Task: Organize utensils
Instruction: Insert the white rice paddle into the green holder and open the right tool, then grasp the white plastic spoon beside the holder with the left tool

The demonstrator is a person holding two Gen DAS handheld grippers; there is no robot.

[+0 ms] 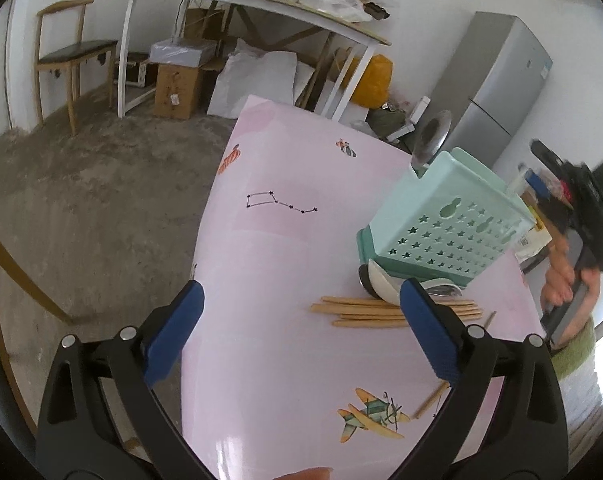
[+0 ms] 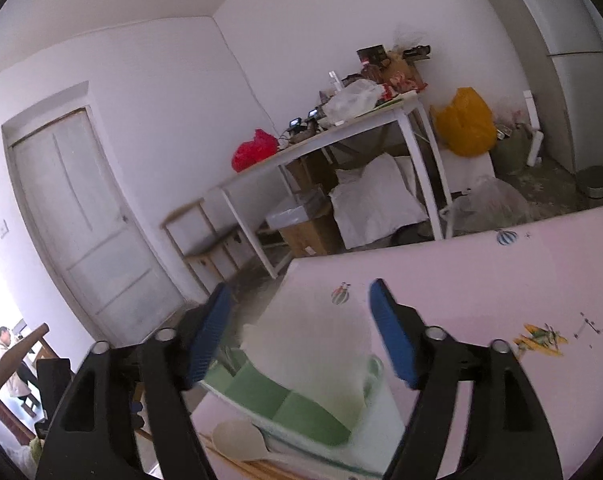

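- Left wrist view: the left tongs (image 1: 301,312) gape wide with nothing in them above the pink desk (image 1: 269,248). The chopsticks (image 1: 365,312) lie just in front of the mint utensil holder (image 1: 441,216); a white spoon (image 1: 381,280) rests against its base.
- Right wrist view: the right tongs (image 2: 297,332) stand apart around the blurred holder (image 2: 313,364), apparently not touching it; the spoon (image 2: 241,440) lies beside it.

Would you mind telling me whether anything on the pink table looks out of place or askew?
Yes. The mint-green utensil holder looks tipped over, its star-perforated face turned upward. Wooden chopsticks lie loose on the pink table beside it, one stray chopstick sits apart nearer the camera, and a white spoon rests against the holder's base.
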